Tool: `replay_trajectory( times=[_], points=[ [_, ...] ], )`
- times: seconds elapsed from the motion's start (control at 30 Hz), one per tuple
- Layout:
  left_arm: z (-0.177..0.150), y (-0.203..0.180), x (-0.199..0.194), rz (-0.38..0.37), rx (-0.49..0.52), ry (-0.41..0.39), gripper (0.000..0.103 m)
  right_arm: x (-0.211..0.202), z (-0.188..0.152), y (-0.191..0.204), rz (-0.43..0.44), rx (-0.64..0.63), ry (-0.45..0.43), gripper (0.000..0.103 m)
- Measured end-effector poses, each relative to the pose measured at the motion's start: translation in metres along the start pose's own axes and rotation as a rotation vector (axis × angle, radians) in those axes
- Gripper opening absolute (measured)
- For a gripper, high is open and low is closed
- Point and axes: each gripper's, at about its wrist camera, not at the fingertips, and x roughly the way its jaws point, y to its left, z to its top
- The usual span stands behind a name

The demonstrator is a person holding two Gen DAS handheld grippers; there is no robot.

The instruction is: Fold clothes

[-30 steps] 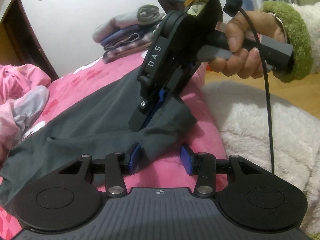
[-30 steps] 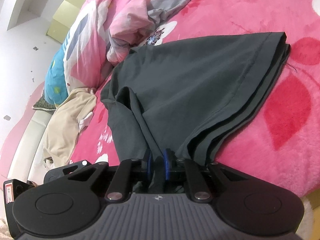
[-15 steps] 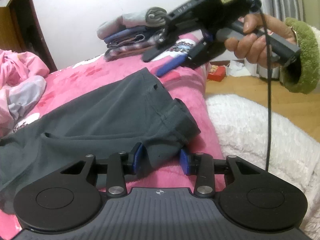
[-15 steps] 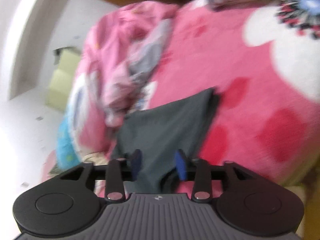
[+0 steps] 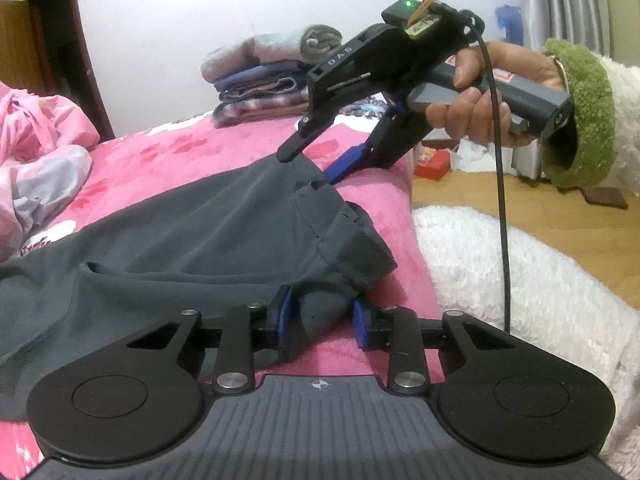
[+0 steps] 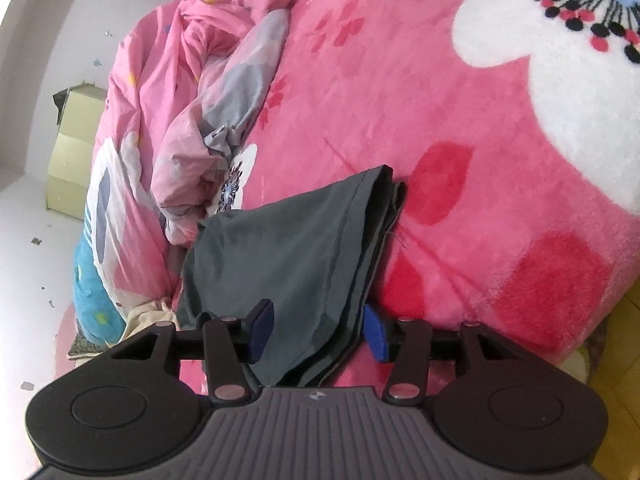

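We see our left gripper (image 5: 320, 322) low over the pink blanket (image 5: 192, 152), its jaws closing with a bunched corner of the dark grey garment (image 5: 200, 232) between the blue pads; the left pad touches the cloth, but we cannot tell whether the right one presses on it. From there the garment spreads ahead and to the left across the bed, folded over itself. Ahead and above, our right gripper (image 5: 308, 164) is held by a hand (image 5: 480, 92) in a green-cuffed sleeve, its fingers parted, one black tip just touching the far edge of the garment and the blue-padded one clear of it. In the right wrist view the right gripper (image 6: 316, 328) stands with jaws apart and the garment (image 6: 296, 248) lying between them without being pinched. Beyond it to the left lies a crumpled pink quilt (image 6: 192, 100). Far ahead of the left gripper a stack of folded clothes (image 5: 264, 80) rests by the wall.
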Motion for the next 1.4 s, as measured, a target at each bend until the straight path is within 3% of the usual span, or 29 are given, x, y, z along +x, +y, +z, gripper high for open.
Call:
replay_trajectory(
  times=[0.03, 0.13, 0.23, 0.47, 0.63, 0.8, 0.97, 1.17, 1.23, 1.27, 1.3, 1.4],
  points=[
    [0.000, 0.001, -0.001, -0.002, -0.012, -0.007, 0.024, 0.000, 0.000, 0.000, -0.001, -0.003, -0.003, 0.046],
    [0.000, 0.007, -0.002, -0.007, -0.053, -0.023, 0.018, 0.002, -0.001, 0.003, 0.002, -0.019, -0.012, 0.025],
    [0.000, 0.014, -0.005, -0.012, -0.107, -0.049, 0.010, 0.001, 0.000, 0.007, 0.034, -0.018, -0.024, 0.015],
    [-0.007, 0.055, -0.019, -0.089, -0.414, -0.138, 0.007, -0.003, 0.008, 0.032, 0.121, -0.038, -0.053, 0.014],
    [-0.017, 0.087, -0.032, -0.096, -0.605, -0.203, 0.006, 0.006, 0.017, 0.058, 0.170, -0.069, -0.060, 0.014],
    [-0.030, 0.114, -0.046, -0.074, -0.753, -0.280, 0.006, 0.026, 0.026, 0.090, 0.188, -0.137, -0.063, 0.013],
    [-0.039, 0.136, -0.054, -0.037, -0.828, -0.318, 0.006, 0.055, 0.034, 0.116, 0.207, -0.176, -0.048, 0.013],
    [-0.046, 0.136, -0.047, -0.046, -0.823, -0.286, 0.006, 0.044, 0.025, 0.116, 0.221, -0.131, -0.029, 0.018],
    [-0.046, 0.134, -0.046, -0.053, -0.808, -0.285, 0.006, 0.026, 0.020, 0.105, 0.195, -0.096, -0.056, 0.030],
    [-0.046, 0.134, -0.047, -0.053, -0.802, -0.286, 0.006, 0.016, 0.019, 0.097, 0.180, -0.073, -0.070, 0.045],
    [-0.046, 0.133, -0.047, -0.054, -0.795, -0.286, 0.006, 0.007, 0.017, 0.088, 0.165, -0.047, -0.083, 0.050],
    [-0.045, 0.132, -0.047, -0.051, -0.772, -0.282, 0.006, -0.014, 0.013, 0.056, 0.122, 0.056, -0.087, 0.051]
  ],
)
